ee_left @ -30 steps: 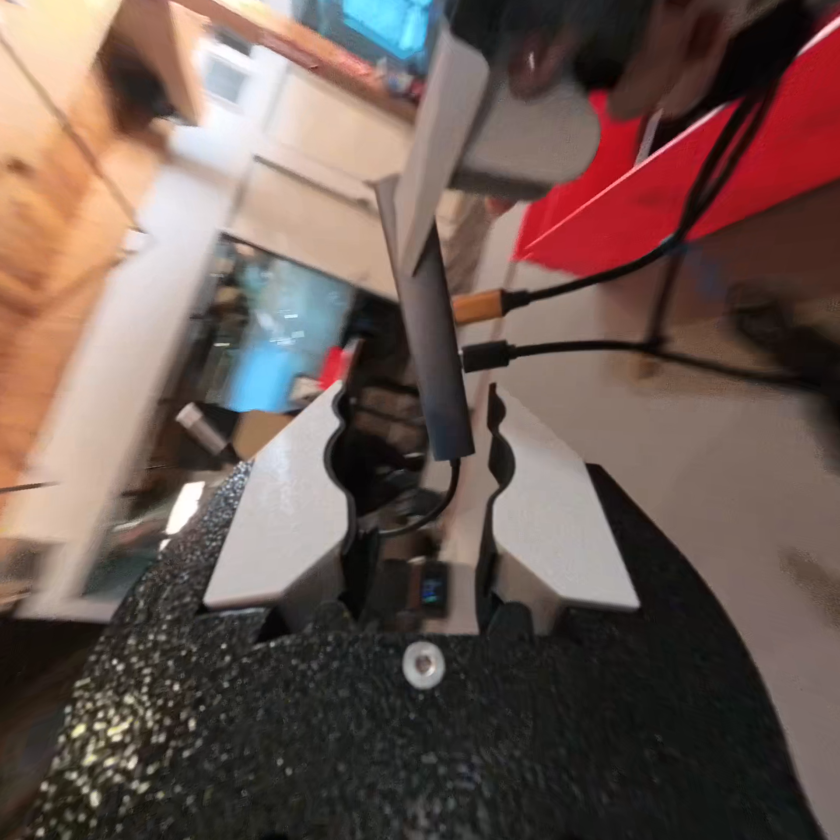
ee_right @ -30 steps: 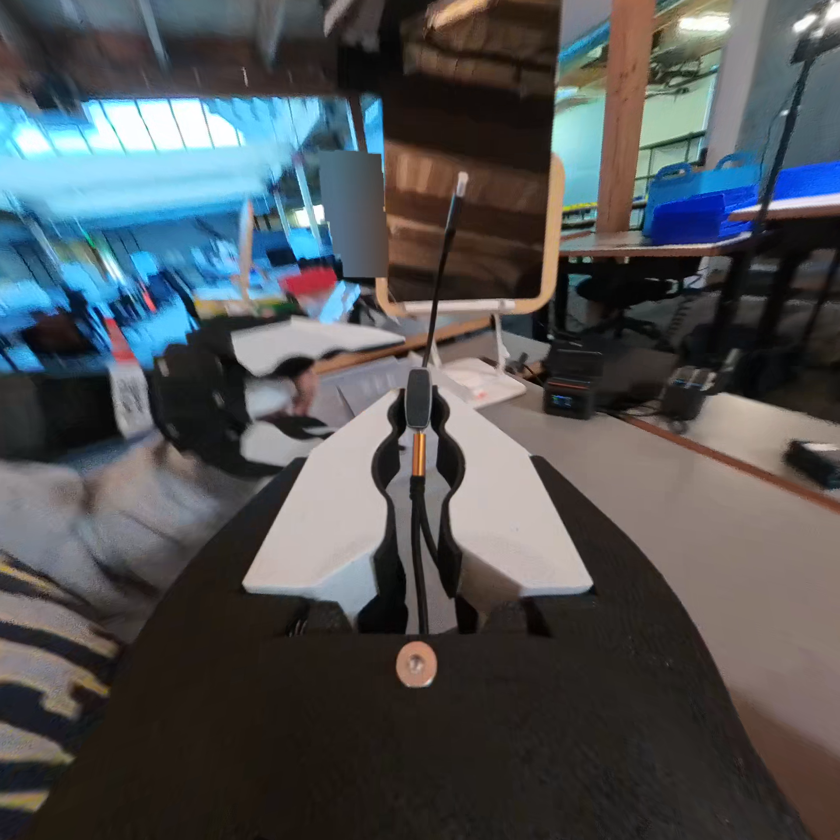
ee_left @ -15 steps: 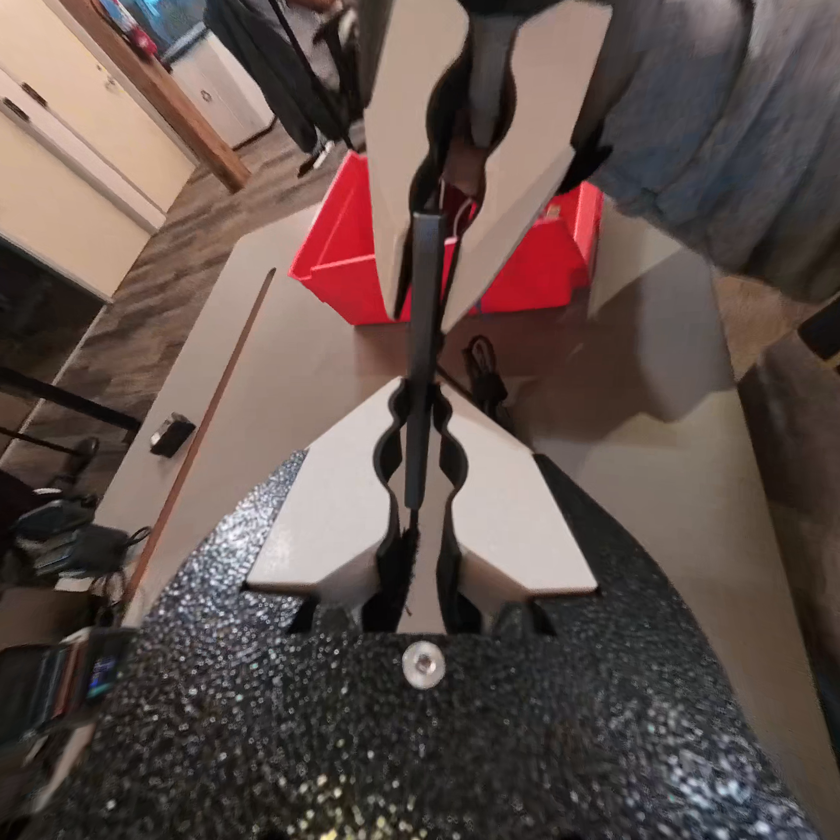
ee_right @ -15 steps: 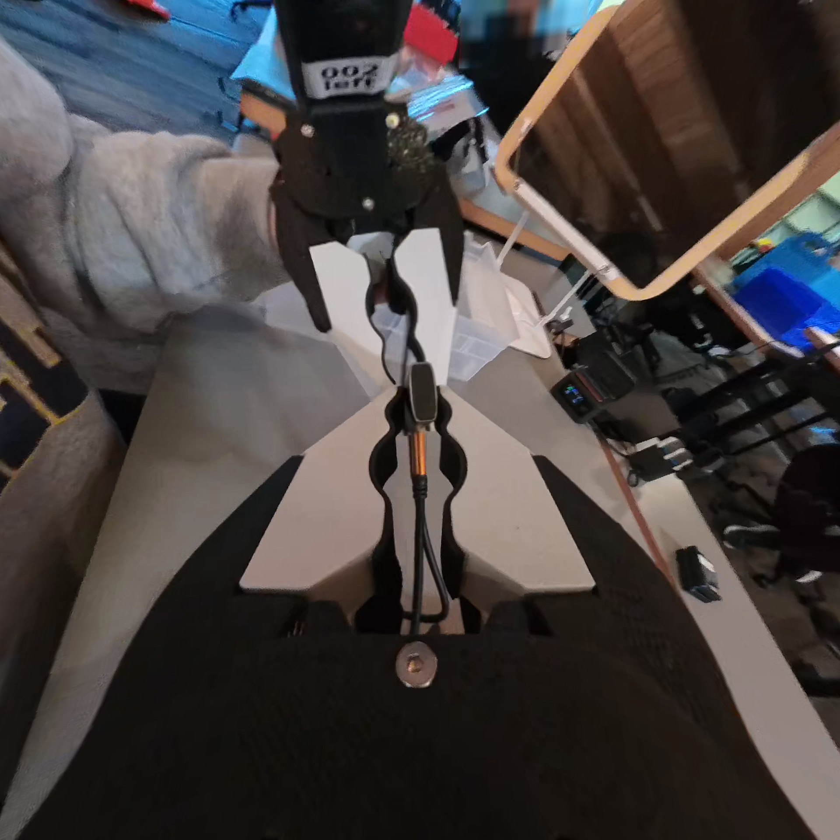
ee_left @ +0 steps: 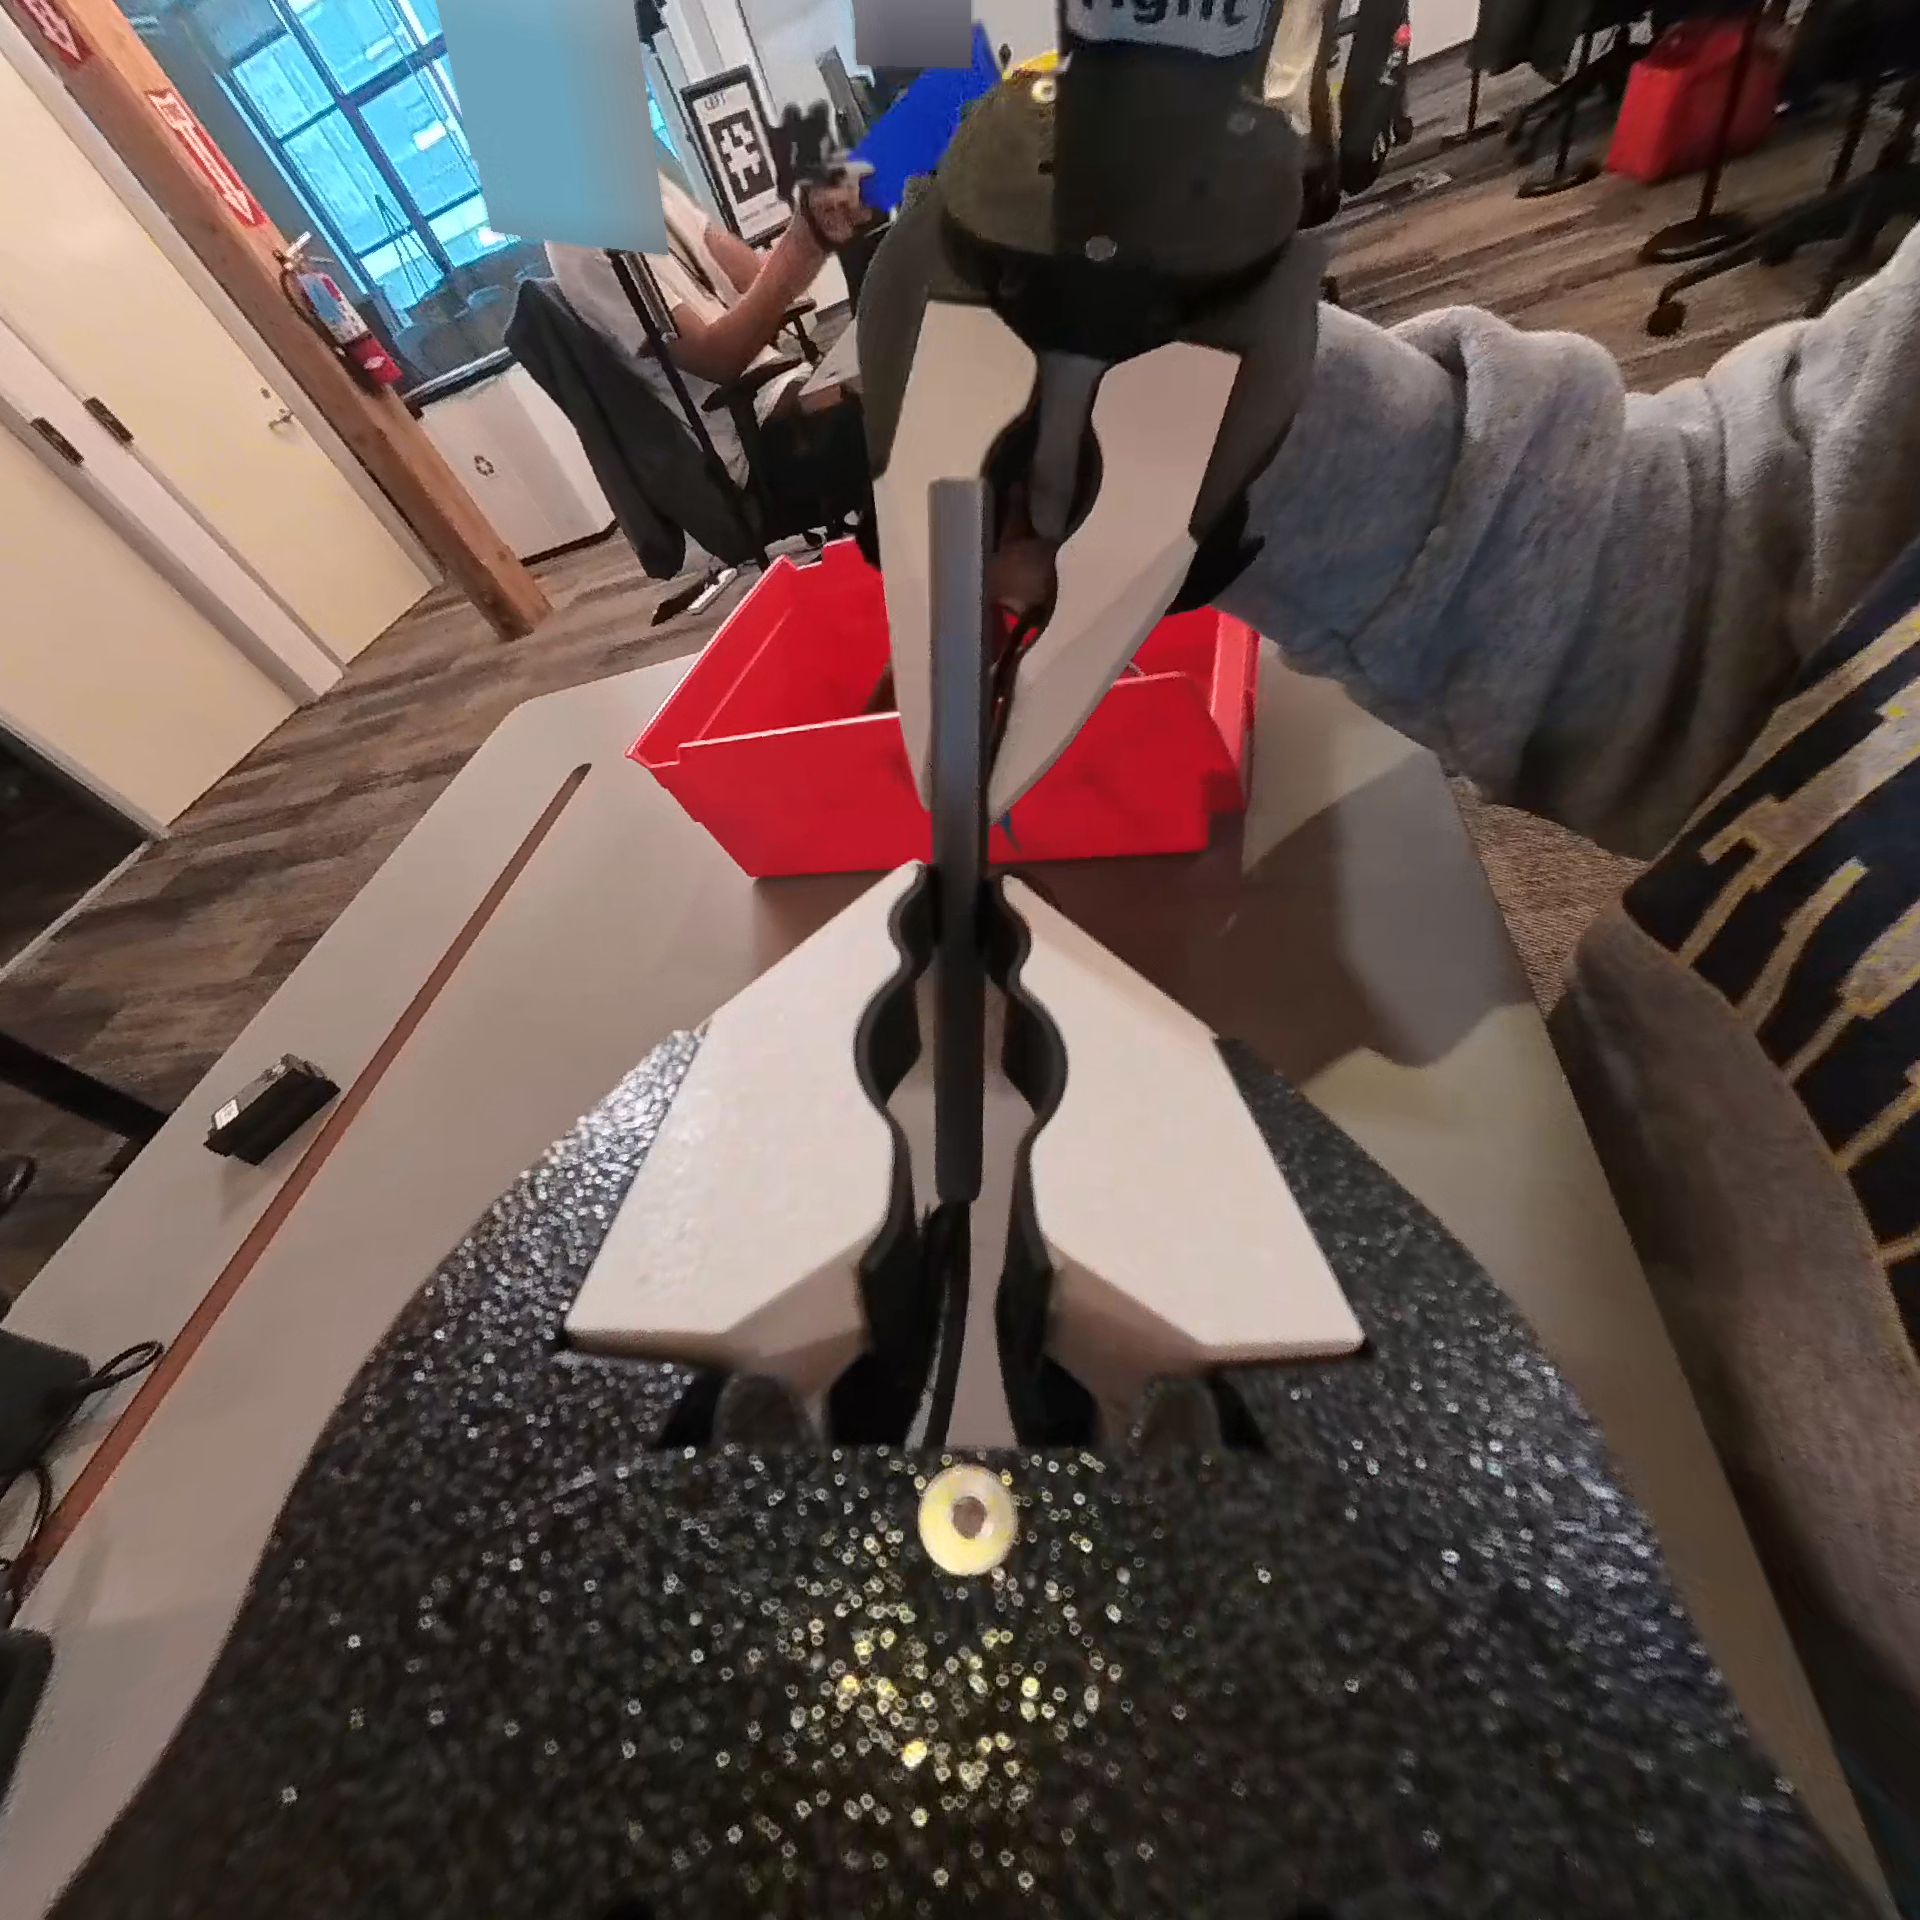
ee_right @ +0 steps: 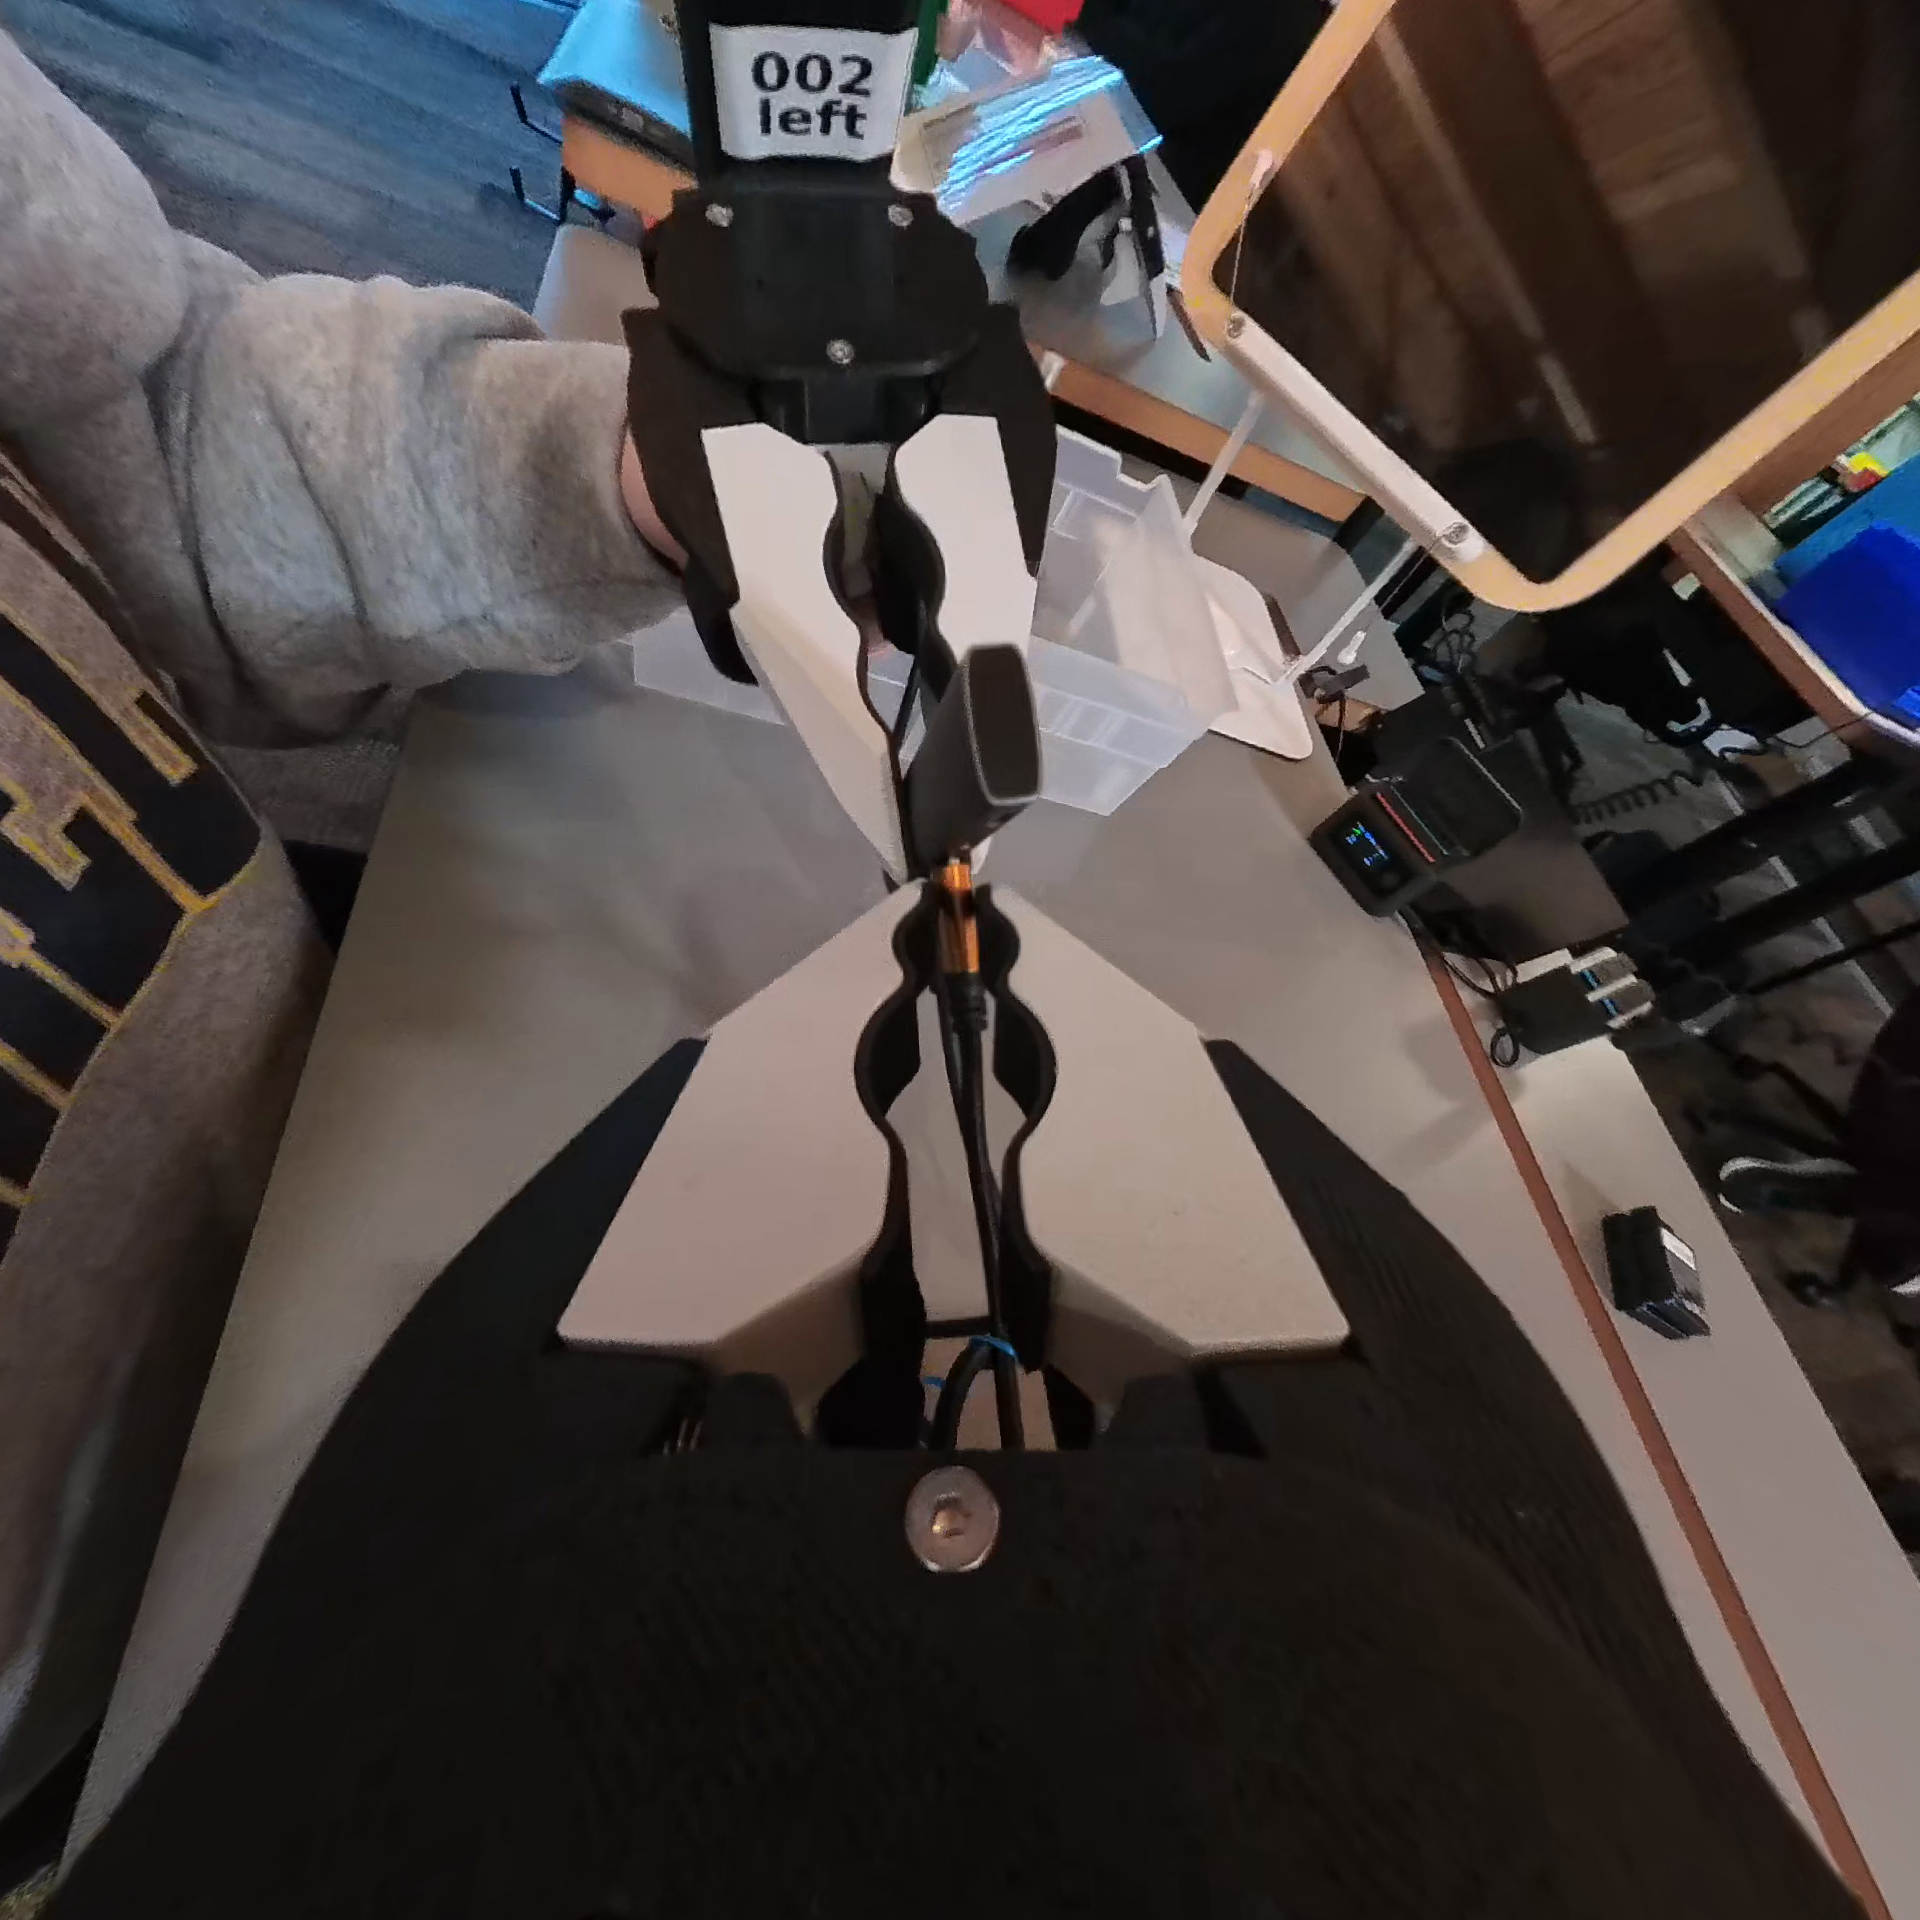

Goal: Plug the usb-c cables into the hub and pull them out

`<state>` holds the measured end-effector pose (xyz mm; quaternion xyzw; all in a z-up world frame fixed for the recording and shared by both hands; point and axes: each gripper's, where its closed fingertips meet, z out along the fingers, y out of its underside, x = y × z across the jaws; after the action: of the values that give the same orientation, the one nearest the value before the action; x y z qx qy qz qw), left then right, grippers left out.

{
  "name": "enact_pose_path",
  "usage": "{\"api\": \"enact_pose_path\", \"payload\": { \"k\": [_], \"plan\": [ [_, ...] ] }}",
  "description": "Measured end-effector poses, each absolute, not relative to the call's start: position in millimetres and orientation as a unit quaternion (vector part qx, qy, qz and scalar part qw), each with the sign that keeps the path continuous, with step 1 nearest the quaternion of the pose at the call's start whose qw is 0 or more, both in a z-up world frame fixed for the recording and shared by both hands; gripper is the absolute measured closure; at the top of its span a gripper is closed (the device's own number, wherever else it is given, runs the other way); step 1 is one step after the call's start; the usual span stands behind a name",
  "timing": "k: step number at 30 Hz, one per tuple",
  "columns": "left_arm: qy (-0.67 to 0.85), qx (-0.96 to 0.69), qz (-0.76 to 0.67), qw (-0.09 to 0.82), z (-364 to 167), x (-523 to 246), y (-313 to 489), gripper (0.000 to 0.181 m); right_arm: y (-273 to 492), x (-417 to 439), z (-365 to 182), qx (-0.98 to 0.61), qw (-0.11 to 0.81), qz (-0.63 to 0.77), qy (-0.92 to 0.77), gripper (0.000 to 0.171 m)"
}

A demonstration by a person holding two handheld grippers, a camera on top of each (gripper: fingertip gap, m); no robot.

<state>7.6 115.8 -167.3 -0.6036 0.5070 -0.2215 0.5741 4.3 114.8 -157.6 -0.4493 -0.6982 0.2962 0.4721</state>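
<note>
The left gripper point(ee_left: 958, 894) clamps the slim grey hub point(ee_left: 957, 831) edge-on above the table point(ee_left: 436, 935). The right gripper point(ee_right: 956, 904), facing it, pinches the orange-collared usb-c cable point(ee_right: 957, 935), its plug meeting the hub's side.

The hub point(ee_right: 977, 748) now stands tilted, its orange-collared plug point(ee_right: 956, 925) exposed.

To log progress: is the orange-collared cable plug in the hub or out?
In: orange-collared cable plug meets the slim dark grey hub with no gap.
</note>
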Motion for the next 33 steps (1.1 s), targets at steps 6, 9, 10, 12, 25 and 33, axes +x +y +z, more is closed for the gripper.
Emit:
{"api": "enact_pose_path", "payload": {
  "k": [6, 9, 10, 12, 25, 33],
  "plan": [
    [0.507, -0.586, -0.249, 0.581, -164, 10, 109, 0.174, 112, 1, -167, -0.449, 0.46, 0.277, -0.715, 0.162],
    [0.51, -0.586, -0.251, 0.578, -166, 10, 109, 0.174, 112, 1, -169, -0.448, 0.459, 0.275, -0.716, 0.166],
    [0.511, -0.585, -0.25, 0.578, -166, 9, 109, 0.174, 112, 1, -169, -0.448, 0.461, 0.276, -0.714, 0.166],
    [0.514, -0.584, -0.248, 0.577, -167, 9, 108, 0.174, 111, 1, -168, -0.447, 0.463, 0.281, -0.712, 0.165],
    [0.564, -0.577, -0.158, 0.57, -156, 23, 69, 0.174, 74, 13, -164, -0.402, 0.492, 0.29, -0.716, 0.166],
    [0.451, -0.58, -0.204, 0.647, -121, -37, 46, 0.174, 89, 88, -154, -0.482, 0.507, 0.284, -0.656, 0.167]
  ]
}}
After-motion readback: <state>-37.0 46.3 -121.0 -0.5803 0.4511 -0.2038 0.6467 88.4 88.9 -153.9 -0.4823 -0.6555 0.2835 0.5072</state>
